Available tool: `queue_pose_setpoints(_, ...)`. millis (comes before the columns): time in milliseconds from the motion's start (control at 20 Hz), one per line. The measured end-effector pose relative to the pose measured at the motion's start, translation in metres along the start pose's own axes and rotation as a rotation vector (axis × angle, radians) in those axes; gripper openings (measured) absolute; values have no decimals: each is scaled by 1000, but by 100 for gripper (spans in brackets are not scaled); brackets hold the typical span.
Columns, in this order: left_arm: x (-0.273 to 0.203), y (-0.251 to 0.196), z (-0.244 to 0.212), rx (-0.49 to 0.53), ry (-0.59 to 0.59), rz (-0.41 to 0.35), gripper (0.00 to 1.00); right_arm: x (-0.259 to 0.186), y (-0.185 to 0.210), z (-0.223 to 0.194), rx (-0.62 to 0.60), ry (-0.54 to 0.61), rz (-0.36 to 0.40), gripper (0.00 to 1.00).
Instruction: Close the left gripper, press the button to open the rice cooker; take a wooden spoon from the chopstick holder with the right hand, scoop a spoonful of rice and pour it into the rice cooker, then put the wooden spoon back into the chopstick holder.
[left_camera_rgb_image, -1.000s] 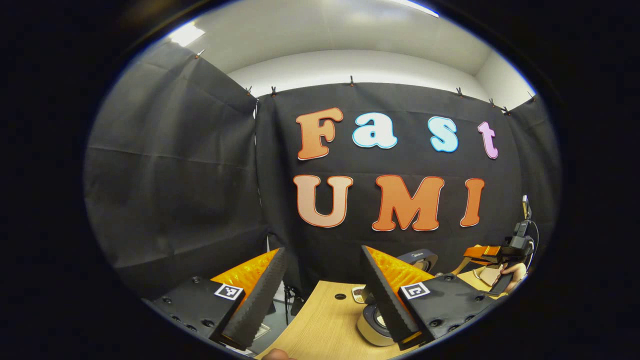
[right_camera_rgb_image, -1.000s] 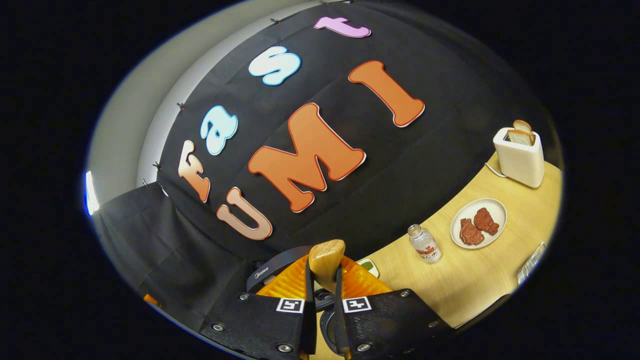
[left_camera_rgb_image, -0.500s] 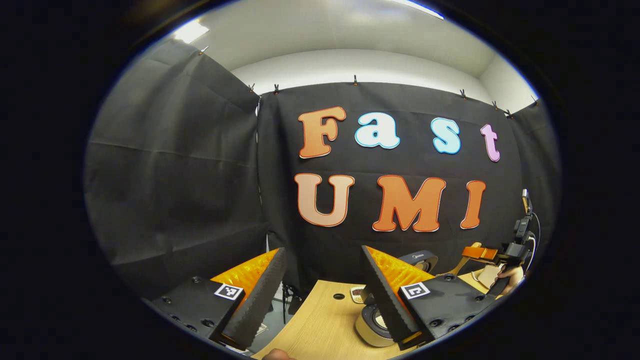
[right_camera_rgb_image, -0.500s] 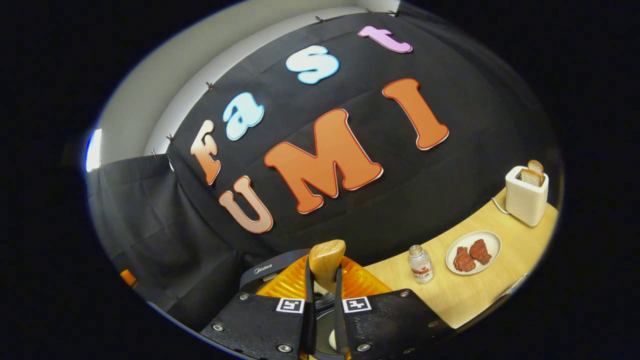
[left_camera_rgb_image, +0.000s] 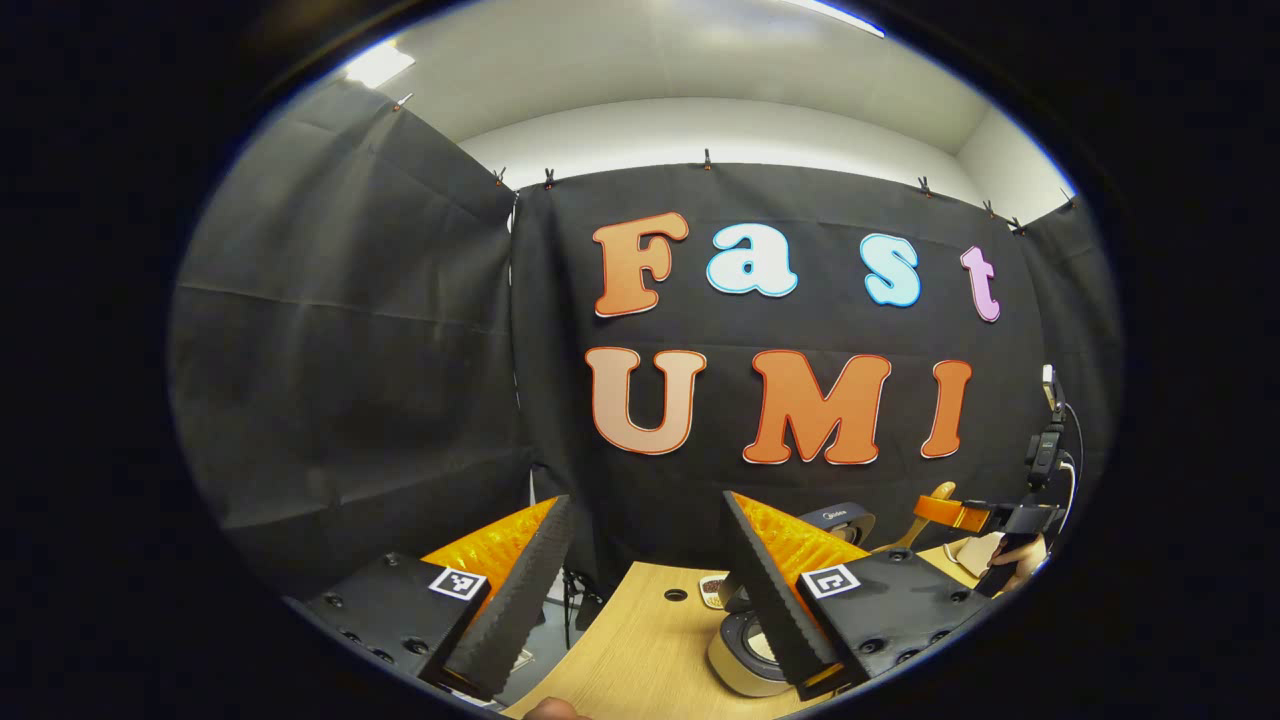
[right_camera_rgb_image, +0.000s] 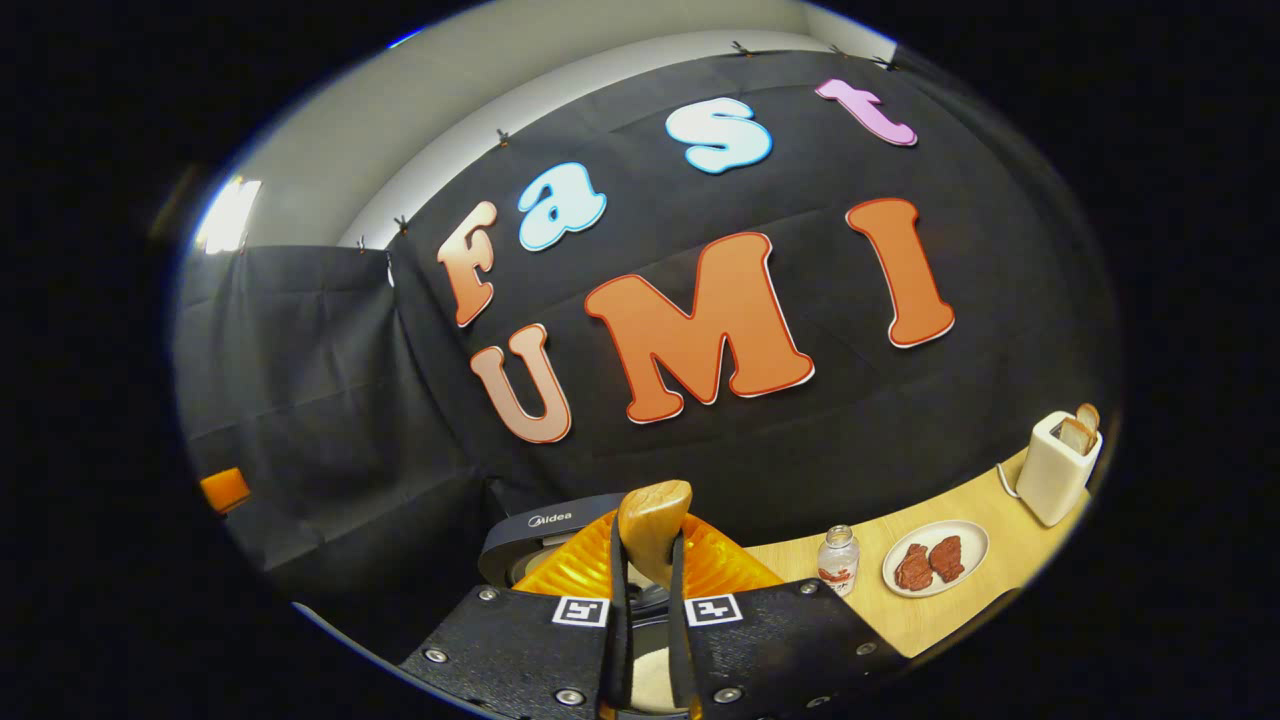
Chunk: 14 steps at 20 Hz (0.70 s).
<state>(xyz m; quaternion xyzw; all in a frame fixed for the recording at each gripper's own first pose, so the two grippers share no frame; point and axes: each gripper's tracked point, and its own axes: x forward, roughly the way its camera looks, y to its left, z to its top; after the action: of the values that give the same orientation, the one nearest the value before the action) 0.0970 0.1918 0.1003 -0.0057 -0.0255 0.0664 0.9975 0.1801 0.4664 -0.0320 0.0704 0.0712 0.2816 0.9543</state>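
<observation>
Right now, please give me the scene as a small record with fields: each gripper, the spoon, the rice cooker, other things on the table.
left gripper: open, holds nothing, above the table's edge
right gripper: shut on the wooden spoon
wooden spoon: handle end sticks up between the fingers; bowl hidden
rice cooker: lid raised, behind the right gripper
table, right side: bottle, plate with two brown pieces, toaster holding bread
</observation>
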Motion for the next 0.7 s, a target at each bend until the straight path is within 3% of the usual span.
queue_pose_setpoints(450,2,-13,3,2,1,21,99,0,17,-8,-161,16,83,13)
queue_pose_setpoints(700,4,-28,4,11,2,29,100,-3,16,-5,-156,17,122,13)
